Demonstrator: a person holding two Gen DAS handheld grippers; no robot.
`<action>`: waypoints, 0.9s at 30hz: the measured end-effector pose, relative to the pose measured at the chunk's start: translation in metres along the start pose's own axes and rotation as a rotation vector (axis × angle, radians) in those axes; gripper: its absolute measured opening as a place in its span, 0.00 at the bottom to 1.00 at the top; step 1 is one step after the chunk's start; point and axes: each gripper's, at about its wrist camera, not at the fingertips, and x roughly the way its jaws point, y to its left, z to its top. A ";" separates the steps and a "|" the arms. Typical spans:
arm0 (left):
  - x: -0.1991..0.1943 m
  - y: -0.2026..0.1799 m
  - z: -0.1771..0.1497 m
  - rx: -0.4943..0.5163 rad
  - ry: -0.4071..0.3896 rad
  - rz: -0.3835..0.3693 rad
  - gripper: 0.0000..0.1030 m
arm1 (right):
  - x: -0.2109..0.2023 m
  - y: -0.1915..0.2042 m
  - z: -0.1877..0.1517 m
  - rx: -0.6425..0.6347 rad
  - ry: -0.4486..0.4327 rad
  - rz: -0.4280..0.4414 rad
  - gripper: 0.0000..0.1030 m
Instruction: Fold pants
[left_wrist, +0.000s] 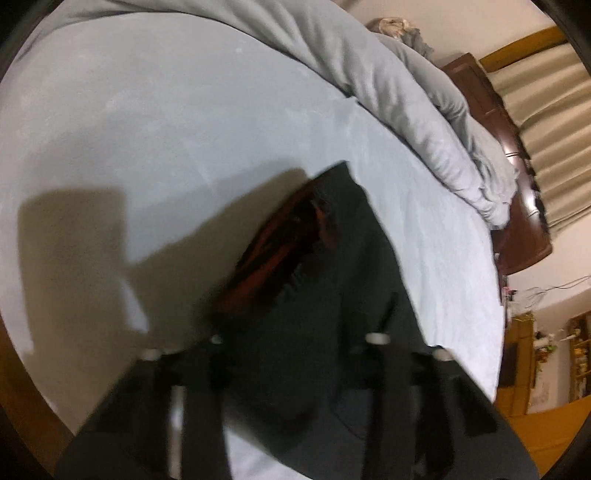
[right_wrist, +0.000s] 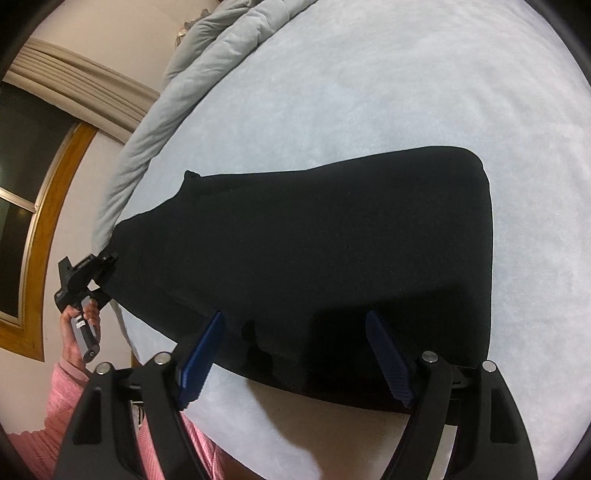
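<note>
Black pants (right_wrist: 314, 258) lie spread on the pale blue bed sheet (right_wrist: 406, 92). My right gripper (right_wrist: 295, 325) is open just above the pants' near edge, its blue pads (right_wrist: 201, 358) apart with nothing between them. My left gripper (right_wrist: 107, 266) shows at the pants' left end, apparently holding that edge. In the left wrist view the left gripper (left_wrist: 299, 339) is blurred, and black pants cloth (left_wrist: 314, 332) with a reddish-black lining (left_wrist: 280, 254) covers its fingers. The jaw gap is hidden.
A rumpled grey duvet (left_wrist: 424, 110) lies along the far side of the bed. A dark wooden headboard (left_wrist: 517, 206) and beige curtains (left_wrist: 546, 129) stand beyond it. A window with a wooden frame (right_wrist: 40, 221) is left of the bed. The person's pink sleeve (right_wrist: 66, 406) is at the lower left.
</note>
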 end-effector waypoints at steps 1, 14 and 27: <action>-0.002 -0.001 -0.001 0.002 -0.007 -0.003 0.20 | 0.000 -0.001 0.000 0.001 0.000 0.004 0.77; -0.053 -0.112 -0.052 0.342 -0.135 -0.140 0.16 | -0.010 -0.003 -0.004 0.019 -0.014 0.030 0.77; -0.010 -0.222 -0.190 0.764 0.018 -0.194 0.21 | -0.010 -0.007 -0.003 0.040 -0.023 0.060 0.77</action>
